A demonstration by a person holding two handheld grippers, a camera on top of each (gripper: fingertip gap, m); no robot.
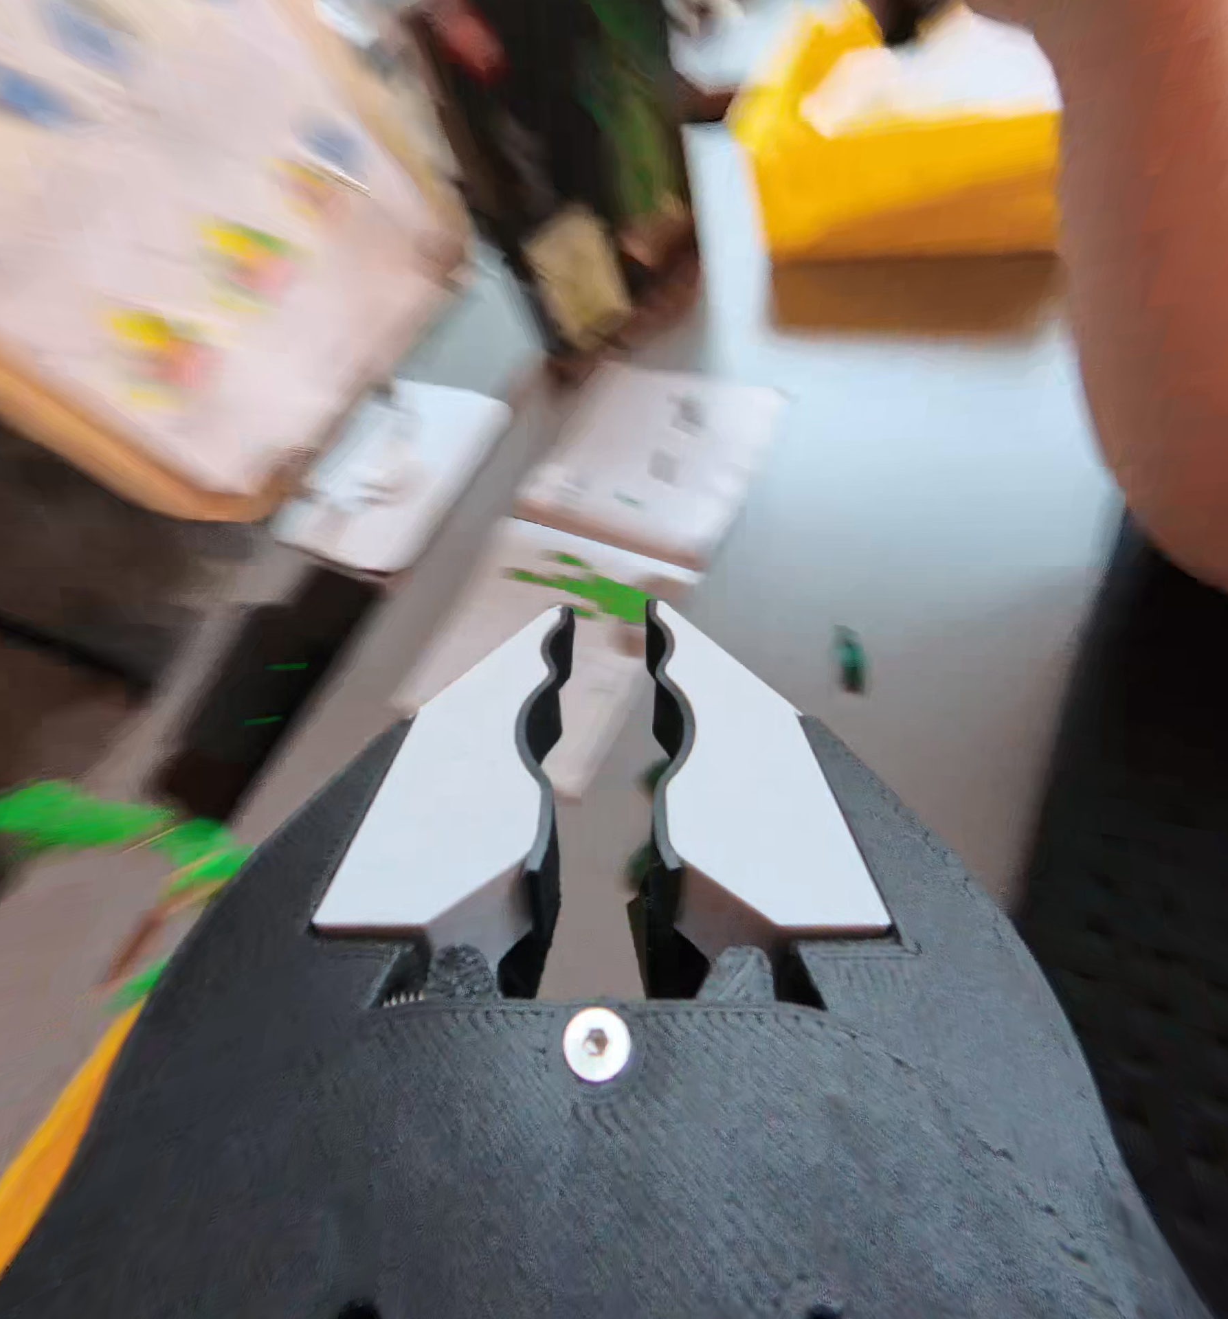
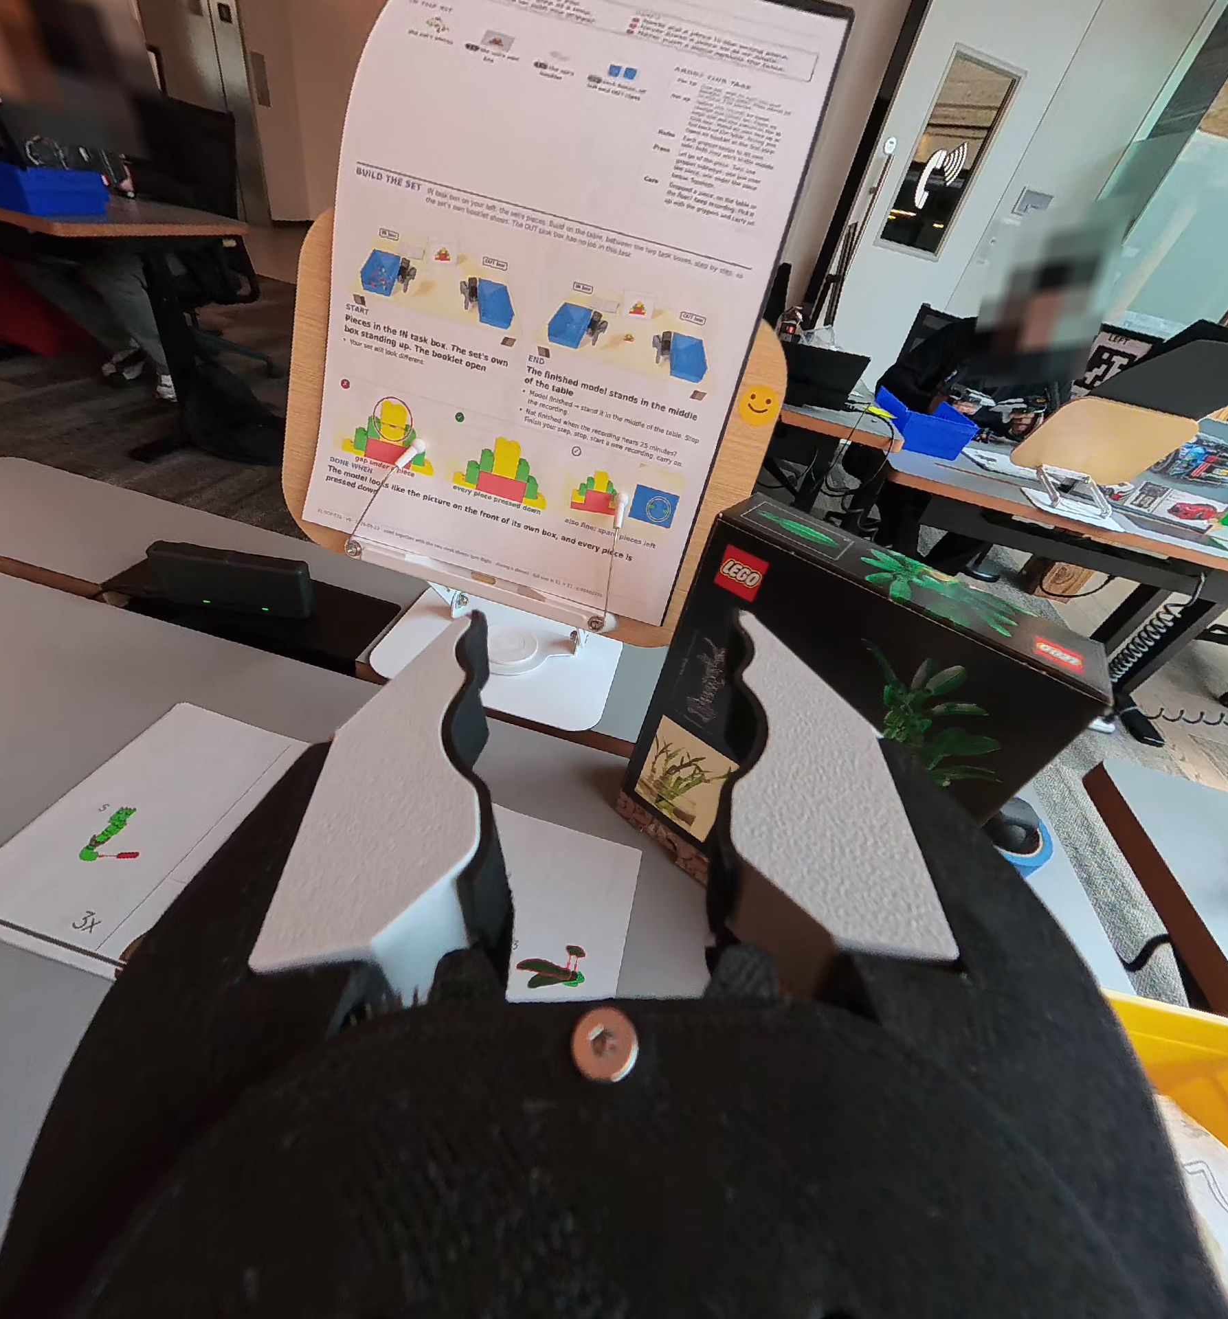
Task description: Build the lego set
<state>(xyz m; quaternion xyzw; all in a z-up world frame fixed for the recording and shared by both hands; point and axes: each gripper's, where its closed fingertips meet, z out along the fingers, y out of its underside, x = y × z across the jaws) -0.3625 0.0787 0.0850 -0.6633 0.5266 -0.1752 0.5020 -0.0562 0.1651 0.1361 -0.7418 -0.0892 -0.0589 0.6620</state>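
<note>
Beyond the left gripper (image 1: 609, 615), parted and empty, a yellow bin (image 1: 903, 182) holds something white, blurred. On the surface (image 2: 97, 657), the dark set box (image 2: 875, 685) stands upright on its long edge behind the open booklet (image 2: 168, 799); right gripper (image 2: 607, 628) gapes, empty.

I see a pale grey table (image 2: 61, 642), and on it an open instruction booklet (image 2: 168, 799) lies flat near me, with small green drawings on its white pages. Behind the booklet a white stand (image 2: 518, 678) holds up a printed sheet (image 2: 561, 285), and just beside it, to the right, the black set box (image 2: 882, 685) stands upright. In the left wrist view, which is blurred, I see a yellow bin (image 1: 903, 178) on the far side and some green pieces (image 1: 97, 821) at the left.
</note>
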